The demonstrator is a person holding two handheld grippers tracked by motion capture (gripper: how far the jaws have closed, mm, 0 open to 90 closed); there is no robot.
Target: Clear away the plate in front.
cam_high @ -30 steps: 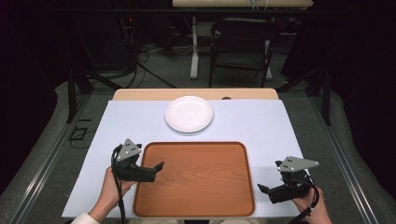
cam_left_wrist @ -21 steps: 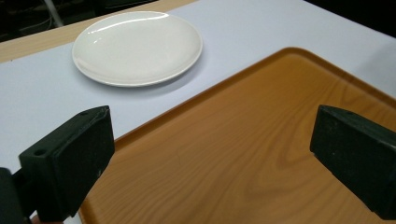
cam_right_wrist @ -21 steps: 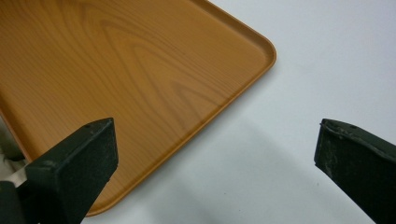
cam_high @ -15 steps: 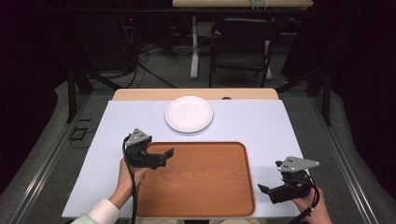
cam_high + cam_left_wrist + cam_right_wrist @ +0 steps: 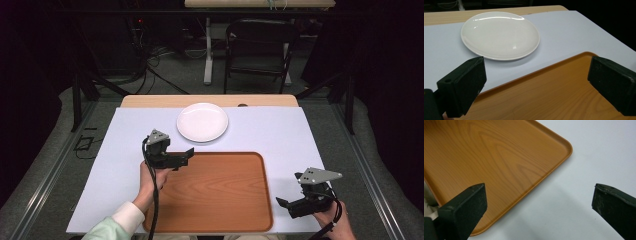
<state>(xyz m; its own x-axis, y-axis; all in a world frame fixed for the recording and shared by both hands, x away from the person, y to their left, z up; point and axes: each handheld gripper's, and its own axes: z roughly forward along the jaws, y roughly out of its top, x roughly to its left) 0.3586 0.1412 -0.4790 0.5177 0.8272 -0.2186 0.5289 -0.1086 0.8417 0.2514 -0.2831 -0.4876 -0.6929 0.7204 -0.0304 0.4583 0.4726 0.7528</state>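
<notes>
The left gripper [image 5: 187, 153] hangs over the tray's [image 5: 220, 200] far left corner, jaws apart and empty, aimed at the plate [image 5: 202, 122] lying just beyond the tray on the white sheet [image 5: 280, 130]. This looks like the reach; next it must close on the plate's near rim. The right gripper [image 5: 281, 203], jaws apart, rests beside the tray's right edge. One plate, one tray, two grippers.
</notes>
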